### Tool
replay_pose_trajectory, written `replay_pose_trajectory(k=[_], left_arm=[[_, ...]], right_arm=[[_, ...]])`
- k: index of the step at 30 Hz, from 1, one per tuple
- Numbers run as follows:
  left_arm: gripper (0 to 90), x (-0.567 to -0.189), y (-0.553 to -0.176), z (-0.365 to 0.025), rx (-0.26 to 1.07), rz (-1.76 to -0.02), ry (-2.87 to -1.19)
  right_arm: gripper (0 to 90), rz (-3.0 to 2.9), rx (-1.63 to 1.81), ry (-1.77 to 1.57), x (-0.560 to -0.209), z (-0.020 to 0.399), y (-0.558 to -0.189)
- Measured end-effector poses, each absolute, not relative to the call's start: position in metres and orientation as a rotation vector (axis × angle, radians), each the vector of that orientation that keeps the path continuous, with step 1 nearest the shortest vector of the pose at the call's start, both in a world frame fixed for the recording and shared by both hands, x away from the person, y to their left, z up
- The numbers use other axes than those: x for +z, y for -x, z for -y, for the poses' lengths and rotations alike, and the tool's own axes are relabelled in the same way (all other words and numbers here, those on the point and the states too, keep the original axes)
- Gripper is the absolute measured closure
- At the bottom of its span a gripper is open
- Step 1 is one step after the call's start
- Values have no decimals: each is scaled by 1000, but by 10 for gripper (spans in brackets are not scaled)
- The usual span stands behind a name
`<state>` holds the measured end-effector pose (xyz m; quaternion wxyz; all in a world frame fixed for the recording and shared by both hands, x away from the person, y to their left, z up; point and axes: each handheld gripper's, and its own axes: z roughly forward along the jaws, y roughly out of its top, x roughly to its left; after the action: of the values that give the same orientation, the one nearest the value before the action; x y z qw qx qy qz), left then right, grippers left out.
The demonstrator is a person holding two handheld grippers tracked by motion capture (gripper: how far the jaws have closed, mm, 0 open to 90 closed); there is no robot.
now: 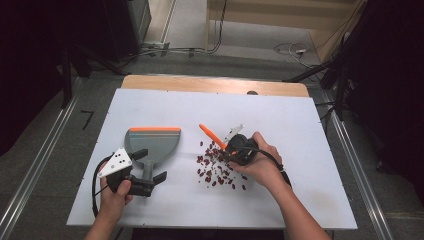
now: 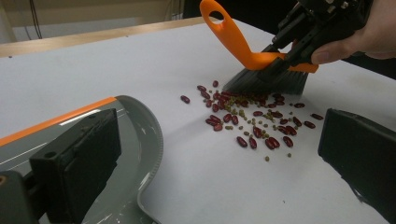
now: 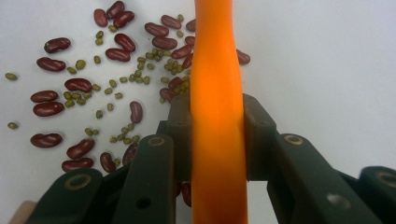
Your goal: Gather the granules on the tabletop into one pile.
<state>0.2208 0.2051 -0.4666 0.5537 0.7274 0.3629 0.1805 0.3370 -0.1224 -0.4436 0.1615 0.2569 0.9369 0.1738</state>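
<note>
Sweeping in hand: right gripper [image 1: 231, 150] clenched on the orange back of the brush [image 2: 261, 65], pads pressing it from both sides in the right gripper view, handle [image 3: 217, 116] running straight up between them; bristles [image 2: 268, 81] down on the white table [image 1: 300, 130], at the far edge of the beans as the left gripper view shows them, so a stroke would likely push them toward the pan; beans [image 1: 216, 167], dark red mixed with small green ones, lie scattered mid-table, just under and beside the brush; dustpan [image 1: 151, 142] sits flat to the left, well apart from the scatter, orange lip away from the person; left gripper [image 1: 152, 167] at the pan's handle, jaws spread wide to either side in its own view, nothing pressed between them, likely there to steady the pan; bare table between beans and pan, open for a sweep; table edges far off on every side, stray beans unlikely to roll off.
</note>
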Motion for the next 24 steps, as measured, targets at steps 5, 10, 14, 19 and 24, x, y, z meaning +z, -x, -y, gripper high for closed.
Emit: replay_pose_trajectory(k=[5,10,14,19,24], left_arm=[[0,-467,-221,-206,427,-859,-1712],[0,-467,-221,-207,424,-865,-1713],[0,-467,-221,-207,429,-861,-1717],[0,-467,-221,-209,428,-862,-1712],[0,-468,-221,-211,426,-866,-1712]], right_arm=[[689,-2642,576,-777,-429,133,-350],[689,-2581,598,-714,-414,122,-375],[689,-2586,572,-657,-420,104,-391],[688,-2568,480,-593,-442,77,-413],[686,-2620,473,-544,-450,65,-402]])
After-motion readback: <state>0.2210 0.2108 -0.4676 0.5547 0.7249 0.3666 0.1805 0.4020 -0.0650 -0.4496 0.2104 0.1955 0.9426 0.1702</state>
